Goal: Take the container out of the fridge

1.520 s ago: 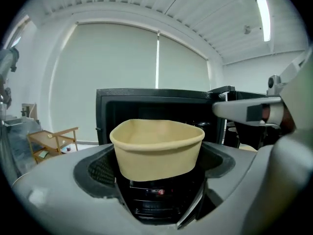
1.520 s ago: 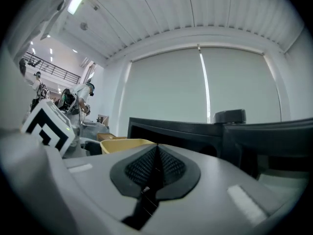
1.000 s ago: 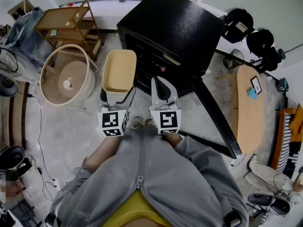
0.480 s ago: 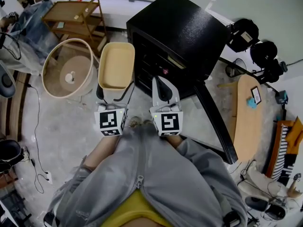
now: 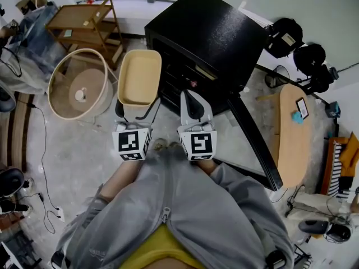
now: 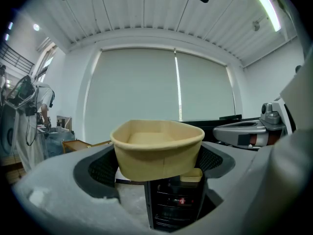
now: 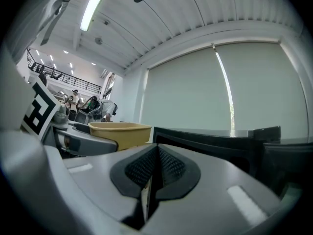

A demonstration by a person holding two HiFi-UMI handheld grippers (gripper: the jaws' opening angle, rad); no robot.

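A tan, empty open container hangs in front of the black fridge, to the left of its open front. My left gripper is shut on the container's near end, one finger on each side of it. Behind it, the fridge's shelves hold another tan container. My right gripper is next to the left one, pointing at the fridge opening. Its jaws are shut with nothing between them. The fridge door stands swung open on the right.
A round wood-rimmed stand and a wooden shelf rack are to the left of the container. An oval wooden table is to the right of the door. Black bags lie behind it. Cables run over the floor on the left.
The head view has swayed a little. Both grippers and the held container keep nearly the same places before the fridge.
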